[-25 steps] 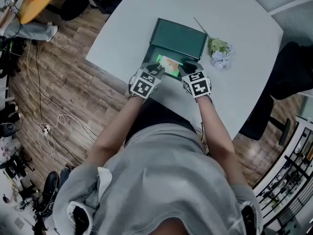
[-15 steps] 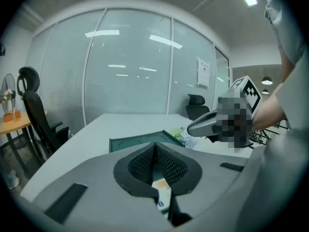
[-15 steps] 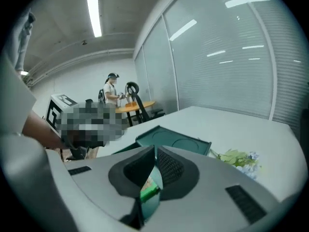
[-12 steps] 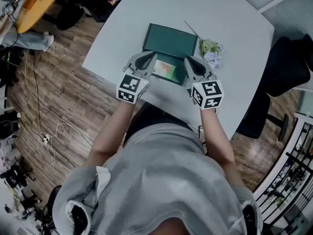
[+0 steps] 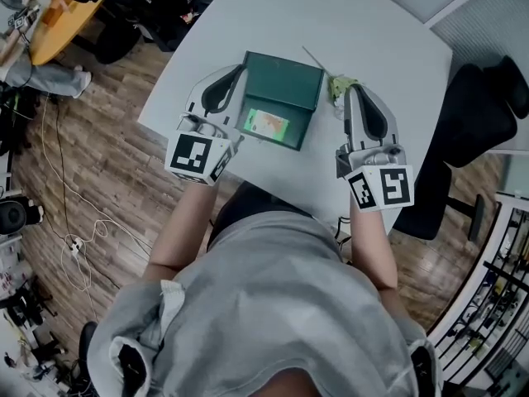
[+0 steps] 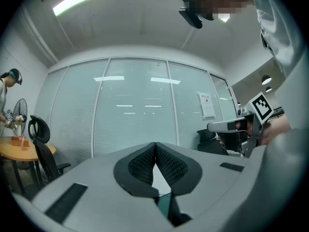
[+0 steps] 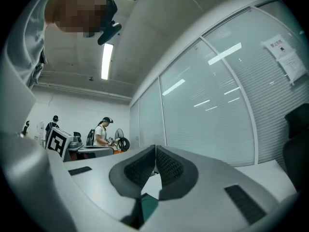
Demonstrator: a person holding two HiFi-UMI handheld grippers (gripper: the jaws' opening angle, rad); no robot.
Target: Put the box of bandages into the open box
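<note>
My left tool (image 5: 235,73) and right tool (image 5: 353,91) are closed, empty. The small orange-green cardboard bandage box (image 5: 266,124) inside the dark green open box (image 5: 285,79) seems light and stiff; I'd pinch its long sides.

Dark green open box (image 5: 285,79) on the white tabletop (image 5: 388,31), close to its 6 o'clock edge, lid swung back toward 12 o'clock. Inside the shallow tray, lying flat and face up: small box of bandages (image 5: 266,124), pale green with orange-and-white print, slightly skewed, nearer the tray's 9 o'clock side.
</note>
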